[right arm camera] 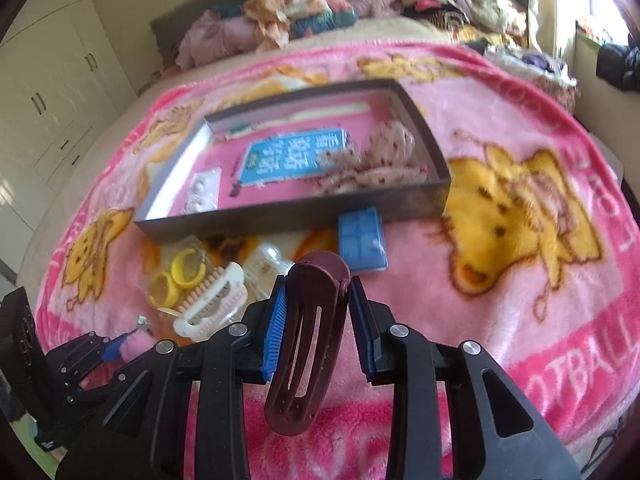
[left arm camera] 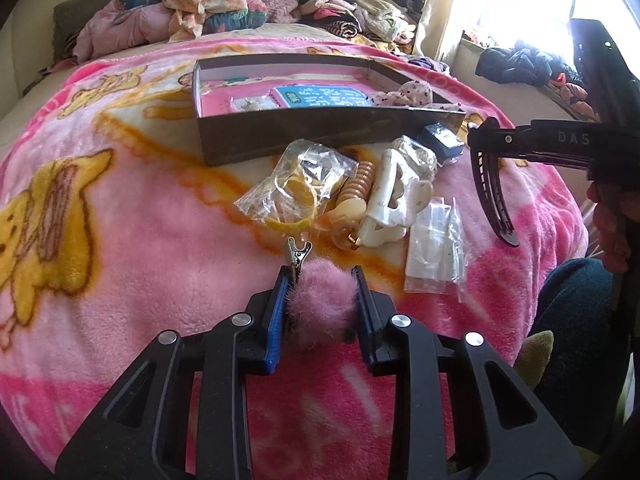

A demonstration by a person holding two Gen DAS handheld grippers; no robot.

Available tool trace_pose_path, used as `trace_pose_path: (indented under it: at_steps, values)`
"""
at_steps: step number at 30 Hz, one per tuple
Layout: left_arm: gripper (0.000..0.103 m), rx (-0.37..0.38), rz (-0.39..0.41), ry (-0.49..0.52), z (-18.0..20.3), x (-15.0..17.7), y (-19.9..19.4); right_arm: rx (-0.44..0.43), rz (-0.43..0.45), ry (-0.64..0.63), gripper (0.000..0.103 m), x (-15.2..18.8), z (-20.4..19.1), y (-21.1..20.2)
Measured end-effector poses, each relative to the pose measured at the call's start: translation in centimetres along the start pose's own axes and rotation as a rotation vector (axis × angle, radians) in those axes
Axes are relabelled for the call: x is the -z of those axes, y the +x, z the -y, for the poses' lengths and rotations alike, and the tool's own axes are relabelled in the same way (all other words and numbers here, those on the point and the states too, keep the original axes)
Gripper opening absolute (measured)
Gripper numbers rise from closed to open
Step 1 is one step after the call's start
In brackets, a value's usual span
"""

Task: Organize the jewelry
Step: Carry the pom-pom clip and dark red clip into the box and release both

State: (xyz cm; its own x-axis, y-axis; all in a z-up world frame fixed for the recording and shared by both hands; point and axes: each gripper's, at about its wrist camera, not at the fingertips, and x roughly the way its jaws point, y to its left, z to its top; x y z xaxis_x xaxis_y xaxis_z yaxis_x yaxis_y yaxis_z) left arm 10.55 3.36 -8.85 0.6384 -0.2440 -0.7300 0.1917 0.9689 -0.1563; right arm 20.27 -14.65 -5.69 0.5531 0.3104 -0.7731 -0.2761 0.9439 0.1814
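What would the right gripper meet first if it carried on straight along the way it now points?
Probably the small blue plastic case on the pink fleece blanket, which lies just ahead of the right gripper and the maroon snap hair clip it holds. The dark shallow tray comes right behind; depth is uncertain.

Left wrist view: mounted on the left hand-held gripper (left arm camera: 322,280), angled down over the bed's pink blanket (left arm camera: 120,260), close to the surface, facing the box (left arm camera: 320,120) and window (left arm camera: 520,0). Right wrist view: on the right hand-held gripper (right arm camera: 318,292), likewise angled down, close. Both share the box (right arm camera: 292,212), blanket and far clothes pile (right arm camera: 288,12).
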Motion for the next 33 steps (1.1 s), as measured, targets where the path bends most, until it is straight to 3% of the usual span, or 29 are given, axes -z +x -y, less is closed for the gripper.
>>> trace_pose_path:
  at_steps: [5, 18, 33]
  values:
    - [0.021, 0.006, 0.044, 0.005, 0.4, -0.9, -1.3, -0.009, 0.064, -0.025, 0.029, 0.0, -0.4, -1.4]
    - [0.021, -0.020, 0.151, -0.020, -0.7, -5.6, -2.9, -0.025, 0.121, -0.045, 0.029, -0.8, -1.3, -2.8]
    - [0.021, -0.038, 0.201, -0.029, -1.0, -9.0, -2.4, -0.050, 0.167, -0.079, 0.029, -4.1, -2.4, -2.3]
